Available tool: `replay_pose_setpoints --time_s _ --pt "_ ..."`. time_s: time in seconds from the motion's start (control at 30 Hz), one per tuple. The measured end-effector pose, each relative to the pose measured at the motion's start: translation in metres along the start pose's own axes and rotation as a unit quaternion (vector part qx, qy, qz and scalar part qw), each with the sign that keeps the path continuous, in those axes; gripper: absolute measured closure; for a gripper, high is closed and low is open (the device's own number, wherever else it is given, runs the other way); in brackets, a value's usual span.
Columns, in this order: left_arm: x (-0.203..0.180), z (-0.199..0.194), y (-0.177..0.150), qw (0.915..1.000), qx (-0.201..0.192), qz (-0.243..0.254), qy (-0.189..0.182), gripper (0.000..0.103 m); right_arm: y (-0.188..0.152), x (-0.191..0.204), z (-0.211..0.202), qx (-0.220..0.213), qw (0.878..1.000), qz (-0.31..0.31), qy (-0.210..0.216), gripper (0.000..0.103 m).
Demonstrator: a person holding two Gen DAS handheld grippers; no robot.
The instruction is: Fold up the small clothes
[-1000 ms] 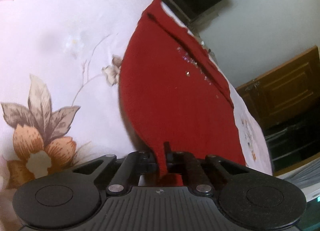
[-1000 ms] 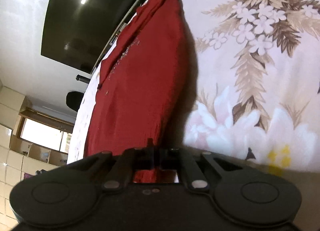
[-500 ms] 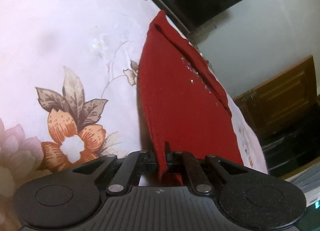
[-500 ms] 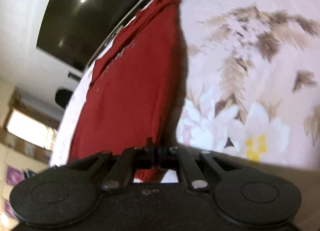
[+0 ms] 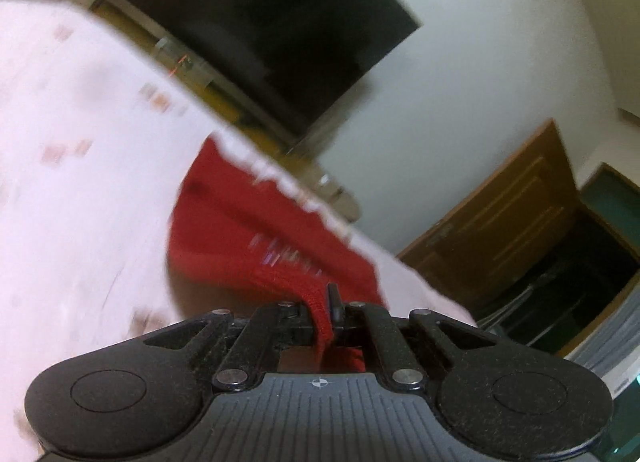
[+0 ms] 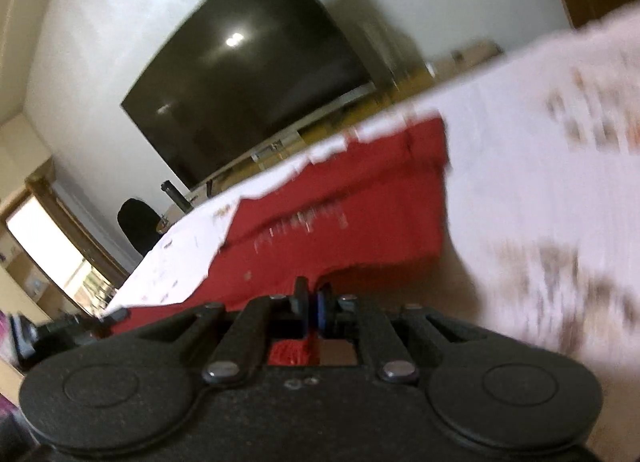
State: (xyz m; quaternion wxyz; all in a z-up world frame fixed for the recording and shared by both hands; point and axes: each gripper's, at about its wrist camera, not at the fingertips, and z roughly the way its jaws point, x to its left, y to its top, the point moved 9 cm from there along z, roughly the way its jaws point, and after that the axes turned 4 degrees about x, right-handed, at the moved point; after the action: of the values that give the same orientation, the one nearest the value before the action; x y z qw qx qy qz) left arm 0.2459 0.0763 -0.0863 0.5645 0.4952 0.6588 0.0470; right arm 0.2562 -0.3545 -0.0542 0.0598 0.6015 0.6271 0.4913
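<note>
A small red knit garment [image 5: 240,238] with sparkly trim lies on a pale flowered sheet [image 5: 80,181]. My left gripper [image 5: 326,308] is shut on one corner of its near hem, which bunches between the jaws. My right gripper [image 6: 310,300] is shut on the other near corner of the red garment [image 6: 340,221]. The near edge is lifted off the sheet [image 6: 540,181] and casts a shadow under it. Both views are motion-blurred.
A large dark TV screen [image 5: 260,29] hangs on the white wall beyond the bed, also in the right wrist view [image 6: 248,101]. A wooden cabinet [image 5: 500,229] stands at the right. A black chair [image 6: 138,225] and a window are at the far left.
Both grippers have swung up and forward with the garment's near hem, so the views now tilt up to the TV and wall. The garment looks shorter and its near edge has risen.
</note>
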Motion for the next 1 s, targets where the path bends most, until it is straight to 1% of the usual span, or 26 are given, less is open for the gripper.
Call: replay_pose_setpoints --time_s 0.13,0.27,0.33,0.43,0.53,0.6,0.7,0.83,1.0 --pt "-0.023 0.018 0.049 0.9992 -0.012 0.037 -0.012 0.100 0.050 0.020 -0.002 -0.029 0.998 -0.047 -0.005 0.098" --pt "-0.033 0.043 0.091 0.9982 -0.015 0.056 -0.015 0.100 0.097 0.022 0.008 -0.044 0.997 -0.058 -0.011 0.098" --pt "-0.035 0.057 0.111 0.9979 -0.012 0.061 -0.017 0.100 0.120 0.018 0.021 -0.049 0.997 -0.057 -0.016 0.098" --pt "-0.035 0.093 0.141 0.9973 -0.003 0.073 -0.008 0.100 0.149 0.008 0.043 -0.051 0.997 -0.050 -0.020 0.098" --pt "-0.025 0.136 0.162 0.9964 0.018 0.083 0.007 0.100 0.174 -0.009 0.076 -0.043 0.998 -0.037 -0.024 0.098" --pt "-0.014 0.167 0.173 0.9957 0.029 0.087 0.015 0.100 0.187 -0.023 0.101 -0.035 0.999 -0.023 -0.030 0.098" --pt "0.005 0.210 0.180 0.9961 0.041 0.075 0.024 0.100 0.199 -0.044 0.143 -0.020 0.999 -0.005 -0.041 0.098" --pt "0.039 0.267 0.179 0.9948 0.072 0.059 0.041 0.100 0.202 -0.070 0.189 0.005 0.998 0.021 -0.052 0.098" --pt "0.074 0.321 0.173 0.9927 0.097 0.051 0.050 0.100 0.197 -0.113 0.244 0.039 0.994 0.084 -0.061 0.098"
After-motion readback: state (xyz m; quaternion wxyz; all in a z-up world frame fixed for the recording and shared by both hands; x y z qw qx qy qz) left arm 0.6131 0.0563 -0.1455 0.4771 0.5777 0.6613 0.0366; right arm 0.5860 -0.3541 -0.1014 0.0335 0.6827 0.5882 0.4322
